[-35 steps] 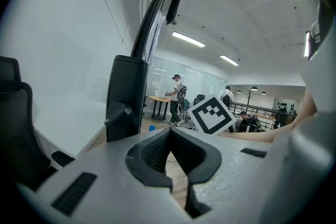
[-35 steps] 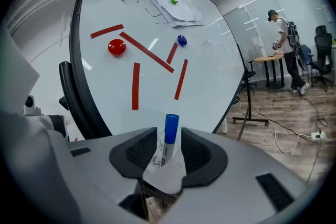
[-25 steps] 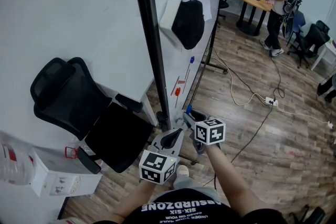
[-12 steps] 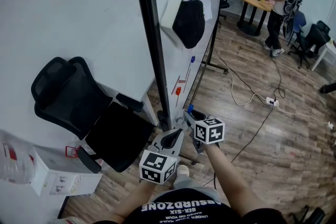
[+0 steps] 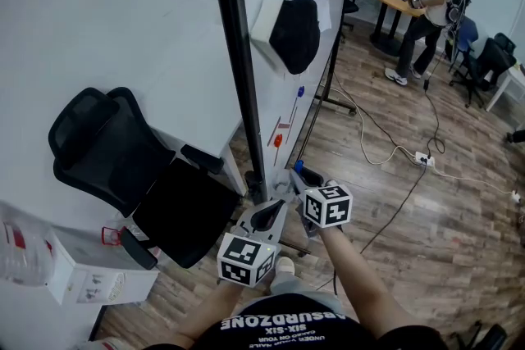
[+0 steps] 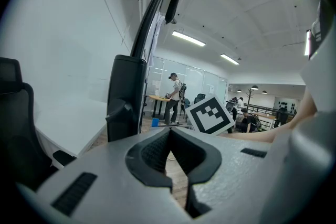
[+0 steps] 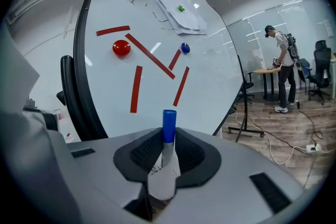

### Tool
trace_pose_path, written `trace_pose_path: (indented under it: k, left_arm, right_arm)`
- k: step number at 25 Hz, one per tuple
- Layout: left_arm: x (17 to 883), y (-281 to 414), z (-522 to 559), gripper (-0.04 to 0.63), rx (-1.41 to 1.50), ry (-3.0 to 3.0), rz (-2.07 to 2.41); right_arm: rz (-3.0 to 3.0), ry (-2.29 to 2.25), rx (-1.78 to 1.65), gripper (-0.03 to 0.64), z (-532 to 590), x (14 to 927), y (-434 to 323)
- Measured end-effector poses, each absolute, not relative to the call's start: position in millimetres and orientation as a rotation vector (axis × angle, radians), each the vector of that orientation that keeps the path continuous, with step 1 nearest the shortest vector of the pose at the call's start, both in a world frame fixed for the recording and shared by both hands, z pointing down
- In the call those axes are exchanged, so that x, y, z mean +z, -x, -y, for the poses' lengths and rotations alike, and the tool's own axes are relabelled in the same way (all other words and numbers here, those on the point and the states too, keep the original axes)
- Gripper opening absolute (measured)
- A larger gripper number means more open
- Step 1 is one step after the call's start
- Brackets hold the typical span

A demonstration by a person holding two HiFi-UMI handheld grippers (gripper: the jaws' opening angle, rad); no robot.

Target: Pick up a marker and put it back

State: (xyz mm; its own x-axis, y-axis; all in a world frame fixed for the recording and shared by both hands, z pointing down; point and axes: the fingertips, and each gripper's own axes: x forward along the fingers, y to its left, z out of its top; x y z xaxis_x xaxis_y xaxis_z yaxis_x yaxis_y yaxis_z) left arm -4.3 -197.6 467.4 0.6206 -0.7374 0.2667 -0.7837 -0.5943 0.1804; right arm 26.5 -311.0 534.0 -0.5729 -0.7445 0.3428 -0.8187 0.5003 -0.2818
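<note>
A white marker with a blue cap stands upright between the pads of my right gripper. The jaws have just been closing and now press on it. In the head view its blue cap shows at the tip of the right gripper, close to the lower edge of the whiteboard. The whiteboard carries red strokes, a red magnet and a blue magnet. My left gripper is shut on nothing and sits just left of the right one in the head view.
The board's black post rises just ahead of both grippers. A black office chair stands at the left, a white box beside it. A black eraser hangs on the board. Cables cross the wood floor. A person stands by a far round table.
Both grippers stay almost where they were, the blue cap still at the right gripper's tip. The person in the background has stepped to the left by the round table.
</note>
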Motion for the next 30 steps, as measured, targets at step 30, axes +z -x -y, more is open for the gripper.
trace_pose_path:
  k: [30]
  left_arm:
    - [461,1,192,0.008,0.234,-2.579,1.247]
  right_arm:
    - [2.737,-1.367,0.537,0.064,296,456,-35]
